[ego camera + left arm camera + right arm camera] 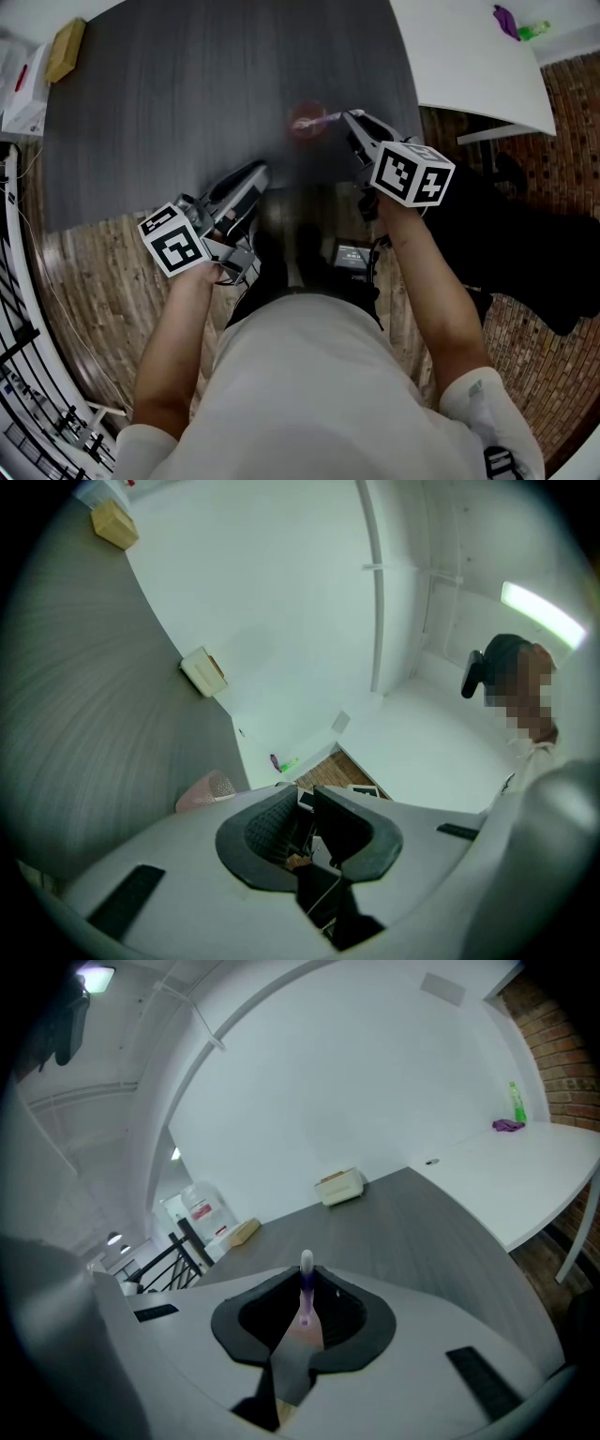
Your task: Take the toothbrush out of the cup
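Right gripper (349,120): jaws clamped on the purple-and-white toothbrush (306,1290), probably gripped for lifting out.
Toothbrush: leans from the pink cup (306,121) towards that gripper; lower end seemingly still at the cup's mouth.
Cup: on the dark table (187,94).
Left gripper (251,178): jaws together, empty, near the cup, not steadying it.

Head cam top-down; all share table (187,94).
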`<move>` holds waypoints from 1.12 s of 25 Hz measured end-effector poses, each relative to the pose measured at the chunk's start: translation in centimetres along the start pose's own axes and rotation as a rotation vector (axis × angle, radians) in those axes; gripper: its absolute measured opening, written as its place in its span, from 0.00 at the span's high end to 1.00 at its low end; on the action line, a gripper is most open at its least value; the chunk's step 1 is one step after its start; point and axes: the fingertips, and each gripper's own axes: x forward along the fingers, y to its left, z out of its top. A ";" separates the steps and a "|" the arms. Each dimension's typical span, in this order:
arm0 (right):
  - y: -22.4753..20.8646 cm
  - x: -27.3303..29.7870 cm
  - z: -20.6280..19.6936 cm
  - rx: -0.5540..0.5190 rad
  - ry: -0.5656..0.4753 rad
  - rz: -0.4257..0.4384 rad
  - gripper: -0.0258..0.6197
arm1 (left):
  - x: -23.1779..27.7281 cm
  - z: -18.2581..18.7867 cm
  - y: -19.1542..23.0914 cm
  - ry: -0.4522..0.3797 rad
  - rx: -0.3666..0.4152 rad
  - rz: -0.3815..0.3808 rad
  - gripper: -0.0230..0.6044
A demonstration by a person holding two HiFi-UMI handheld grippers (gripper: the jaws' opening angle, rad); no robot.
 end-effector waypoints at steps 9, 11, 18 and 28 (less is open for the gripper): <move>1.1 -1.2 0.5 -0.004 -0.024 0.002 0.88 | -0.6 -0.1 -0.9 -0.005 0.009 -0.016 0.88; 1.2 -1.5 0.6 -0.007 -0.029 0.002 0.88 | -0.7 -0.1 -1.0 -0.005 0.012 -0.020 0.88; 1.3 -2.4 1.0 -0.019 -0.042 -0.009 0.88 | -0.8 0.0 -1.9 -0.008 0.023 -0.035 0.88; 1.3 -3.4 2.2 -0.025 -0.076 -0.027 0.88 | -0.9 0.3 -2.6 -0.016 0.032 -0.052 0.88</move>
